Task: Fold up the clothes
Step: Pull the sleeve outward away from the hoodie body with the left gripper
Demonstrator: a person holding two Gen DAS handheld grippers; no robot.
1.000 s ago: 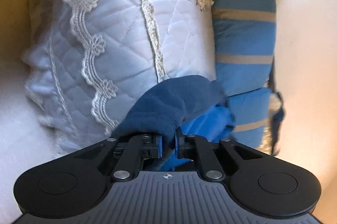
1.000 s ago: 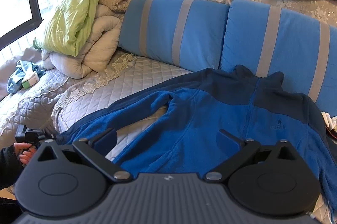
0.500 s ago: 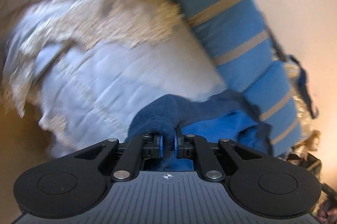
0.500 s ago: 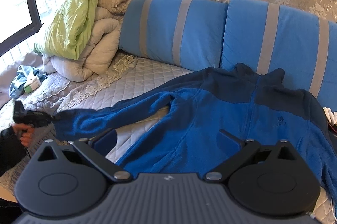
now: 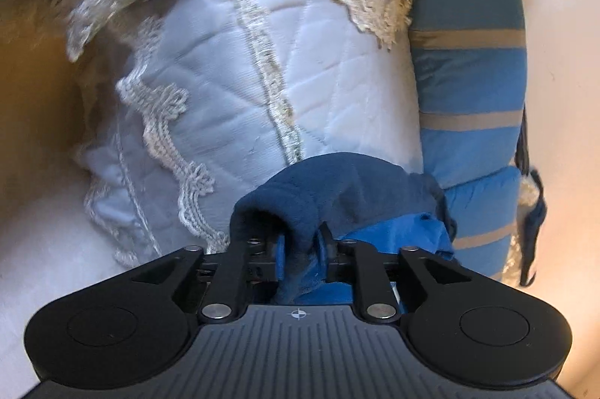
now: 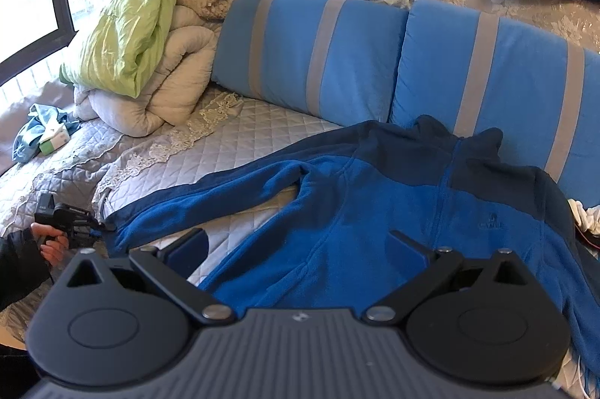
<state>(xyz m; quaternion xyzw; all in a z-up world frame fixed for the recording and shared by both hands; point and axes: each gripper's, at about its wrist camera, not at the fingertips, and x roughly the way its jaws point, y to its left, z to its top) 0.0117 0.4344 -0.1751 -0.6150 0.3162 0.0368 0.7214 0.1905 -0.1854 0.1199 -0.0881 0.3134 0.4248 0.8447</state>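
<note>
Left gripper: jaws have just been opening, gap wider than half a second back, navy sleeve cuff sits between the pads, looks slack, so loosened rather than clamped. View swung back to the earlier framing: quilted cover ahead, striped blue cushions on the right. Right gripper: jaws spread wide, nothing in them, hovering over the blue fleece jacket, unchanged. Jacket lies flat, front up, on the quilted bed, collar against the cushions, one sleeve stretched out toward the person's hand at the bed edge. No containers in view.
</note>
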